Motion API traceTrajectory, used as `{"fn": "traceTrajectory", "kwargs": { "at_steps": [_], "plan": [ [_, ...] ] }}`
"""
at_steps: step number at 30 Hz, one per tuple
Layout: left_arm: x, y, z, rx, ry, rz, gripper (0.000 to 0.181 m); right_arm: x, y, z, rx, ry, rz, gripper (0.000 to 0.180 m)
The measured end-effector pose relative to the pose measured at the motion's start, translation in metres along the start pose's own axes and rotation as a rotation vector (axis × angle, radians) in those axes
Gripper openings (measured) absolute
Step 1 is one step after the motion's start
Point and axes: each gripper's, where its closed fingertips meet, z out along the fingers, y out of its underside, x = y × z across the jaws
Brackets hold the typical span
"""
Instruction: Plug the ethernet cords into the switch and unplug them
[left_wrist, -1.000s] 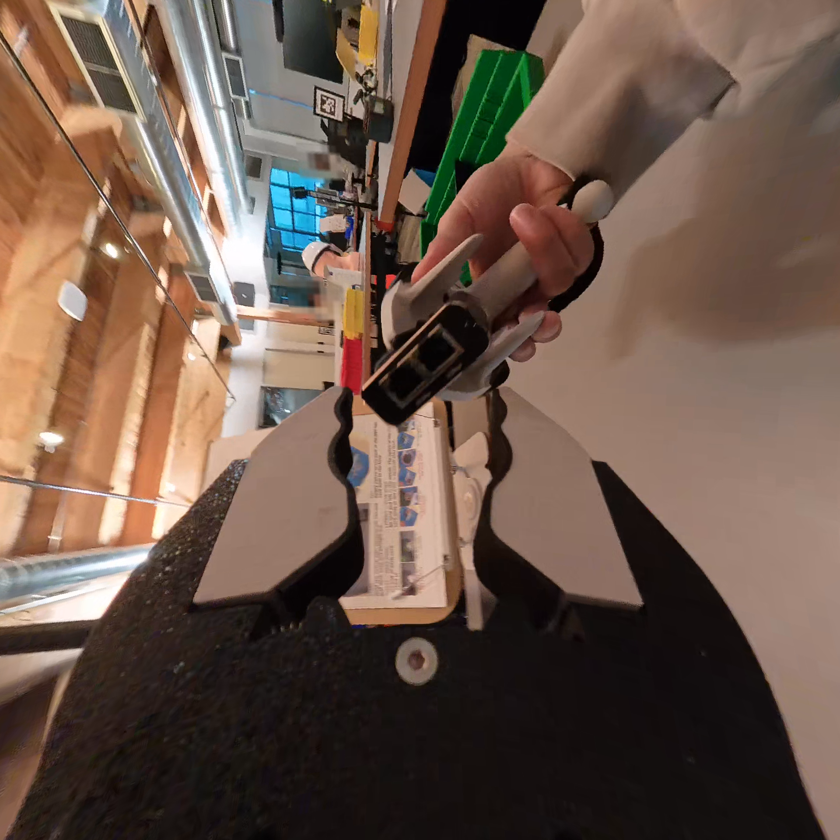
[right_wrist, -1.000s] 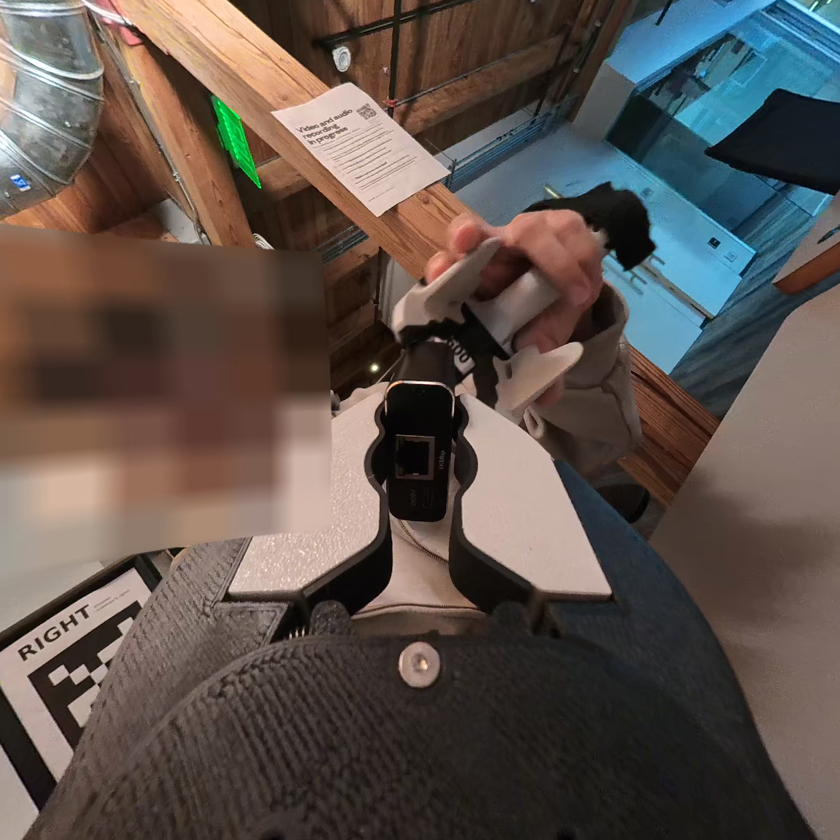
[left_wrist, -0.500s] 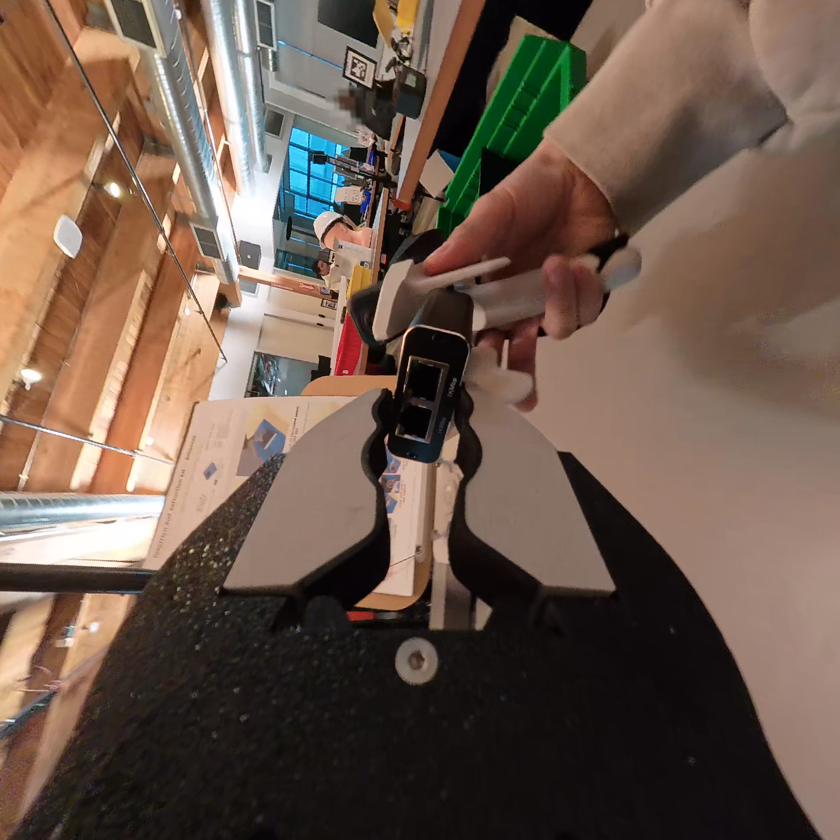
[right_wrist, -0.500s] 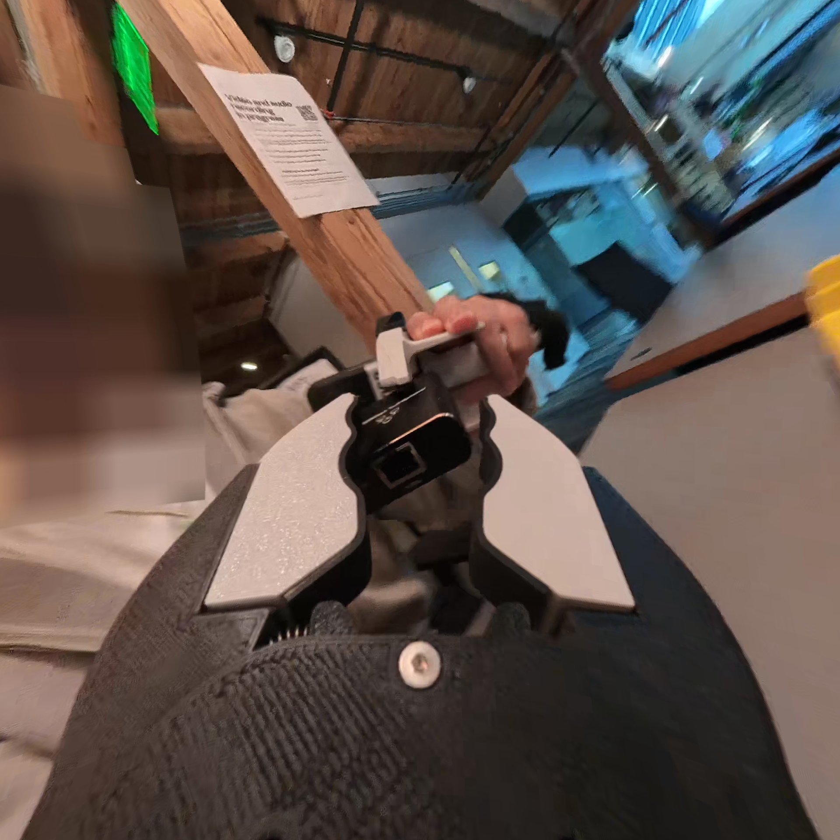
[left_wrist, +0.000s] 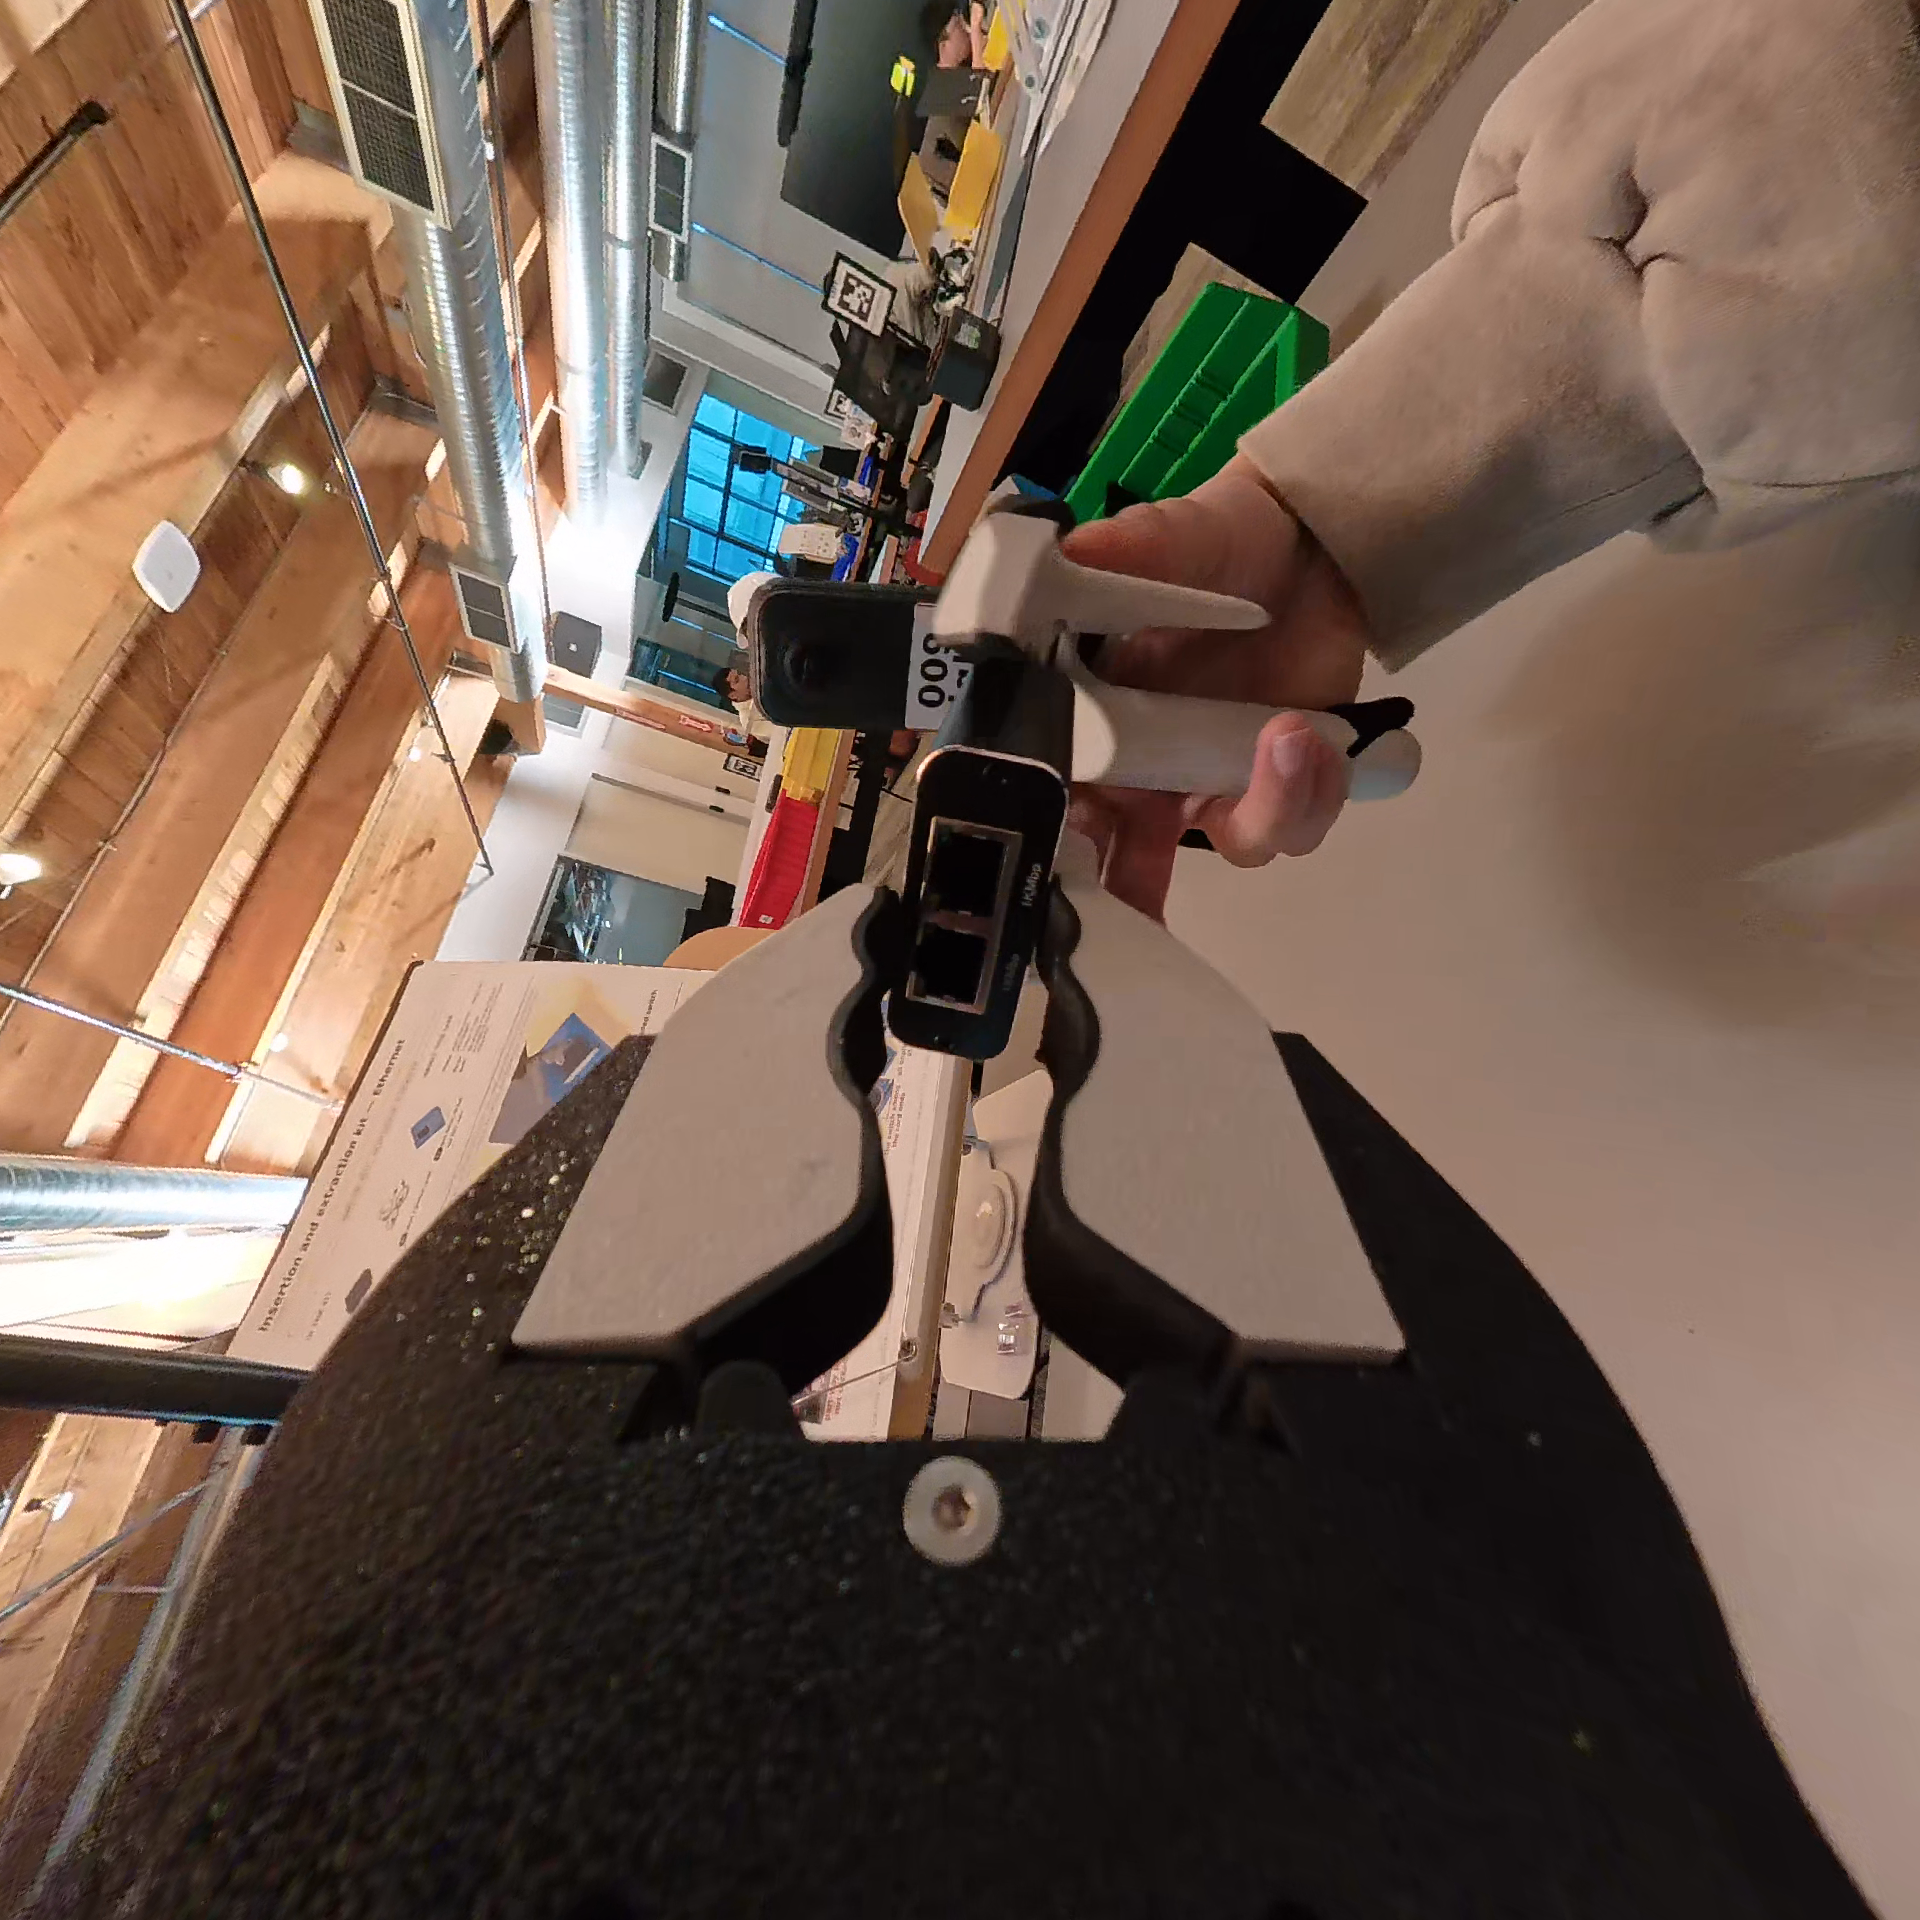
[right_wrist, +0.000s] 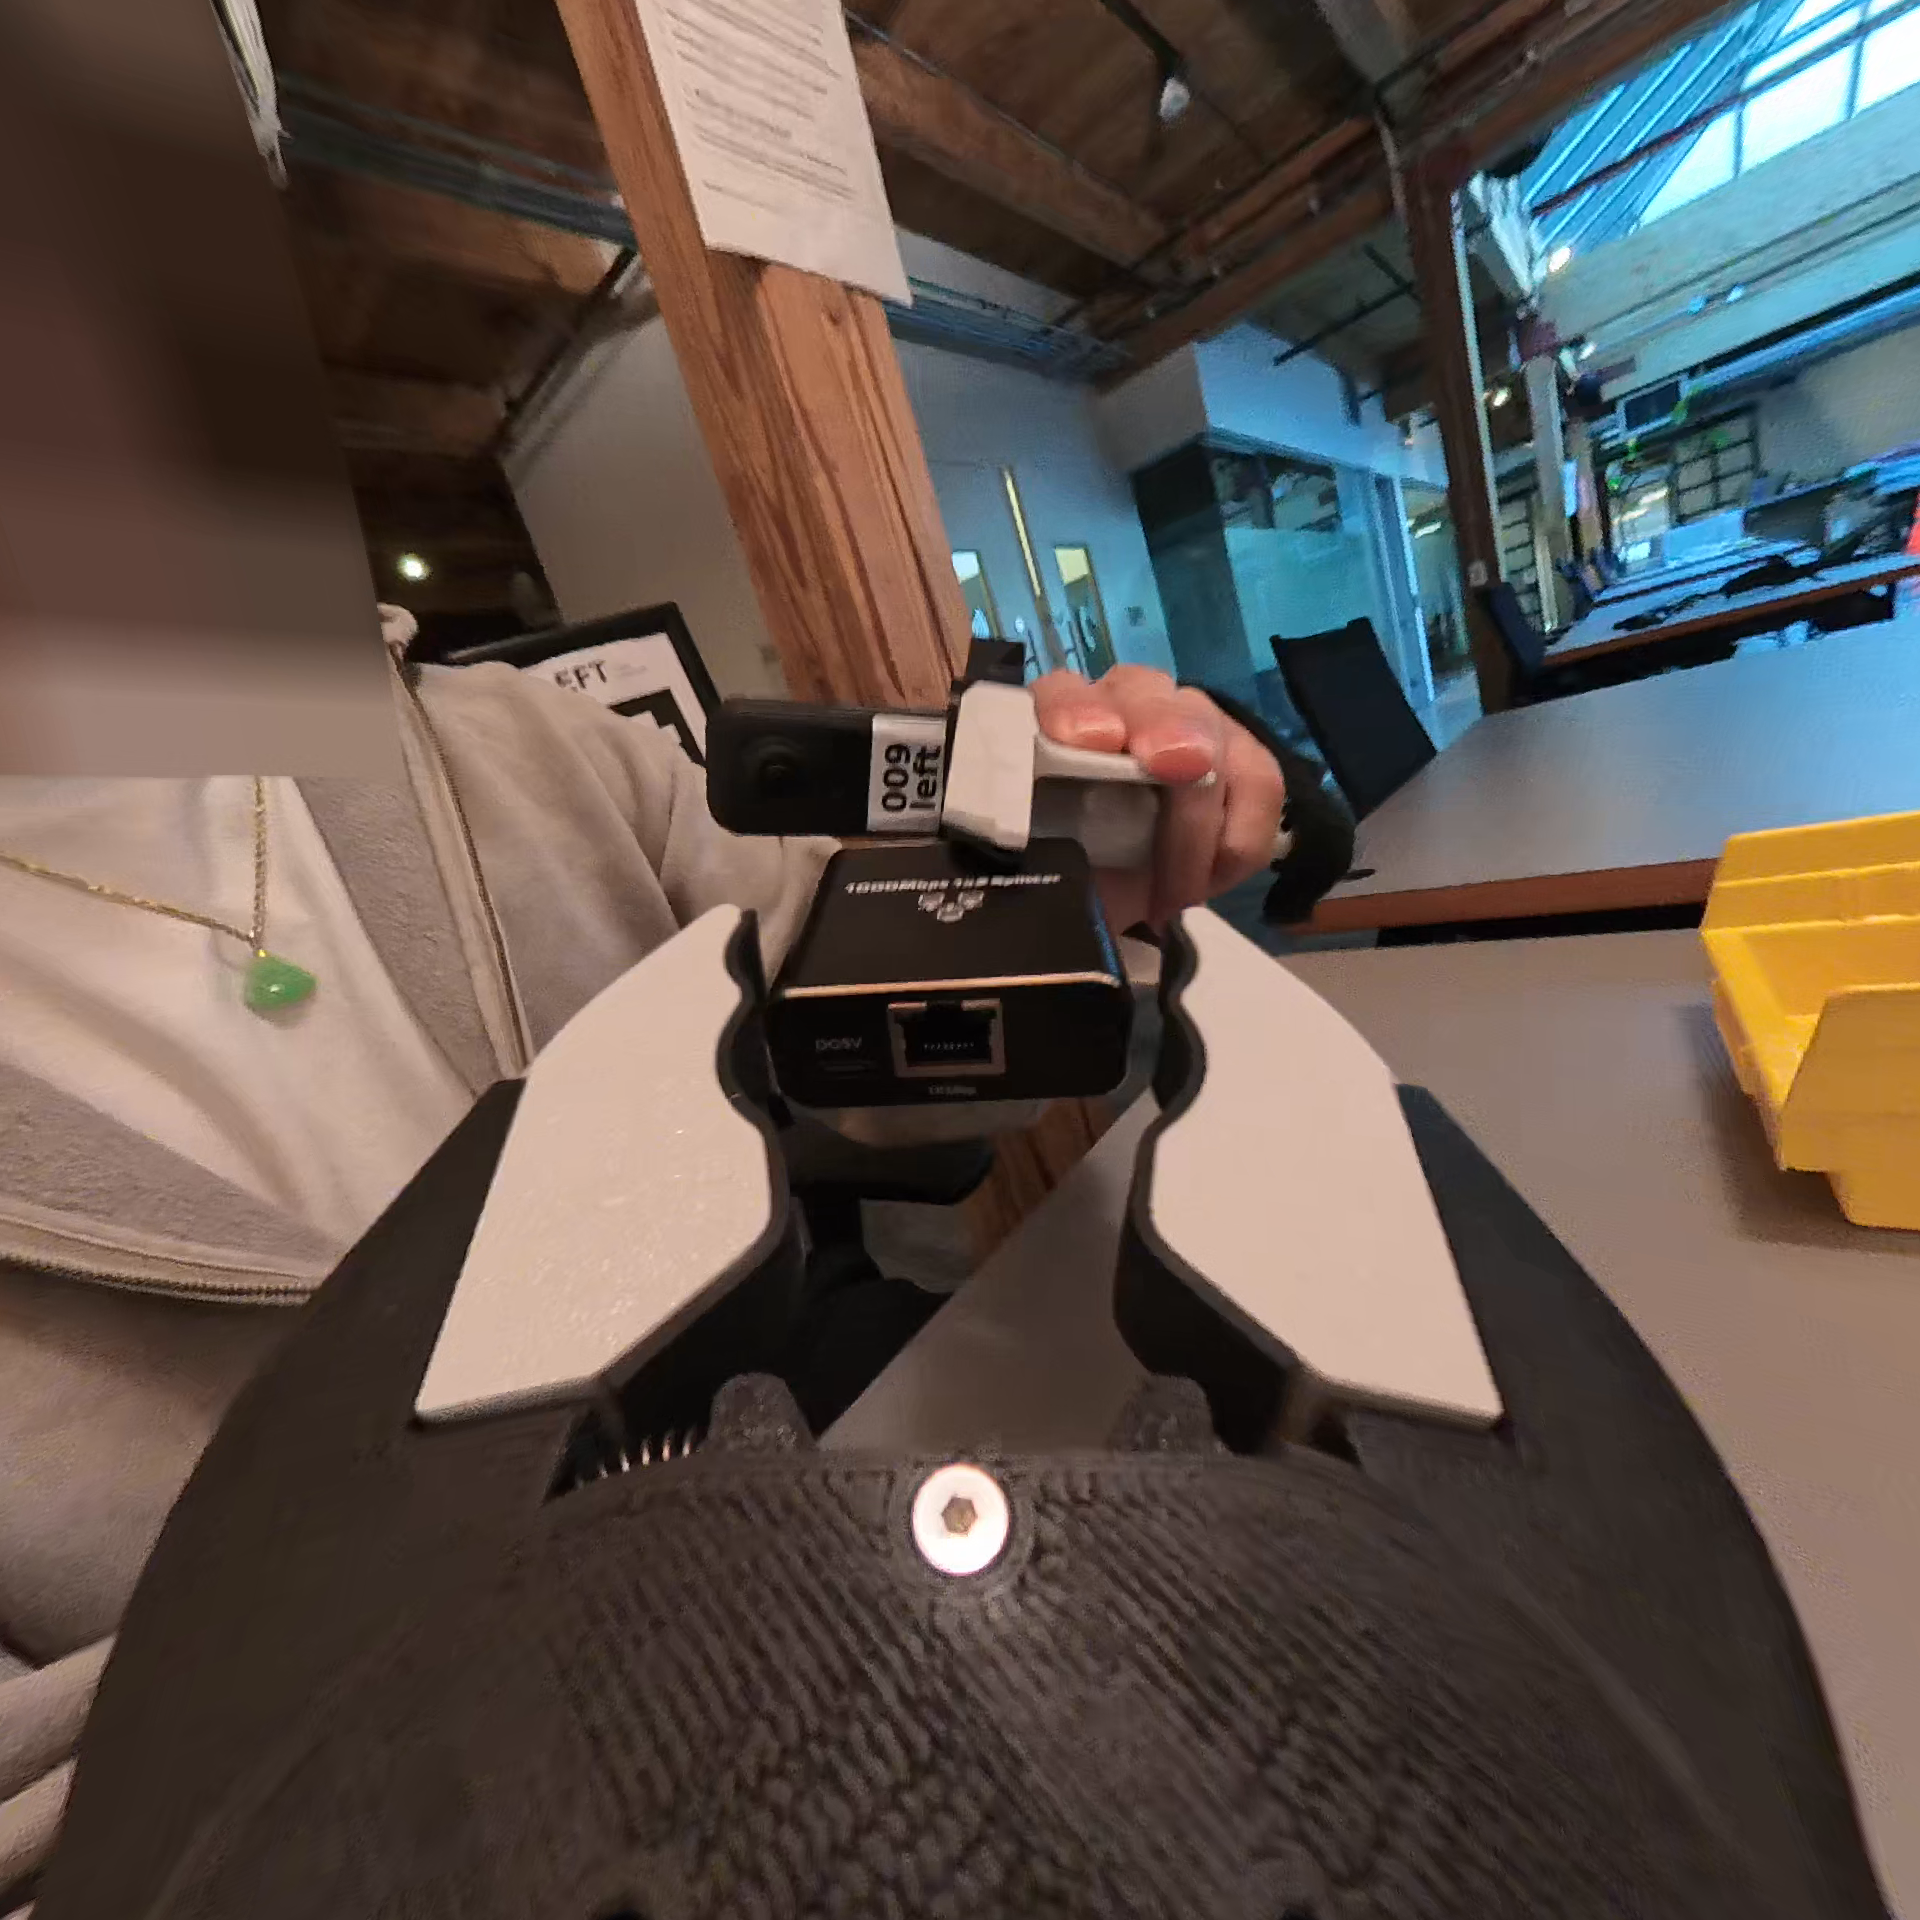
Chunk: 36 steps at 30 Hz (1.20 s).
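A small black ethernet switch (left_wrist: 987, 800) is held in the air between my two grippers, which face each other. My left gripper (left_wrist: 964, 914) is shut on its end with two ports, both empty. In the right wrist view the switch (right_wrist: 945, 1039) shows its single empty port. My right gripper (right_wrist: 956, 935) is open, with its fingers on either side of the switch and a gap on the right. The right gripper's white body (left_wrist: 1049, 613) shows beyond the switch, held by a hand. The left gripper's body (right_wrist: 992, 769) shows behind the switch in the right wrist view.
A yellow bin (right_wrist: 1829, 1039) stands on the grey table (right_wrist: 1558, 1195) to the right. A green bin (left_wrist: 1195, 395) stands farther off. A board with a printed sheet (left_wrist: 520, 1091) lies below the left gripper. A wooden post (right_wrist: 810, 416) and a person's torso (right_wrist: 208, 1091) are close behind. My two grippers' fingertips are within a few centimetres of each other.
The right gripper held the switch and has opened. The left gripper was open and has shut on the switch's two-port end. Both views have swung round.
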Motion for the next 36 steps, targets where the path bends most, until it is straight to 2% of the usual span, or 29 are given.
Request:
{"fn": "traceTrajectory", "kwargs": {
  "at_steps": [2, 8, 13, 17, 20, 23, 27, 32, 36],
  "plan": [
    [-0.002, 0.001, -0.001, 0.01, -0.001, -0.023, 0.025, 0.0, 0.007, 0.005, -0.053, 0.007, -0.028, 0.074],
    [-0.009, 0.002, -0.006, 0.023, -0.006, -0.028, 0.025, -0.001, -0.004, 0.013, -0.037, 0.045, -0.105, 0.071],
    [-0.012, 0.001, -0.011, 0.018, 0.004, -0.03, 0.027, -0.002, -0.005, 0.018, -0.023, 0.014, -0.16, 0.07],
    [-0.02, 0.004, -0.017, 0.0, -0.031, -0.119, 0.032, 0.0, -0.013, 0.02, -0.001, 0.039, -0.167, 0.07],
    [-0.032, 0.006, -0.031, 0.047, -0.084, -0.349, 0.035, -0.001, -0.024, 0.01, 0.034, 0.078, -0.219, 0.07],
    [-0.045, 0.01, -0.044, 0.128, -0.111, -0.751, 0.035, 0.001, -0.033, 0.0, 0.061, 0.139, -0.286, 0.07],
    [-0.032, 0.012, -0.036, 0.207, 0.025, -1.279, 0.046, 0.013, -0.032, 0.0, 0.031, 0.238, -0.34, 0.07],
    [-0.008, 0.01, -0.02, 0.316, 0.169, -1.692, 0.058, 0.018, -0.025, 0.005, -0.03, 0.287, -0.385, 0.069],
    [-0.008, 0.007, -0.018, 0.454, 0.306, -1.984, 0.058, 0.018, -0.017, 0.009, -0.122, 0.318, -0.449, 0.069]
  ]
}}
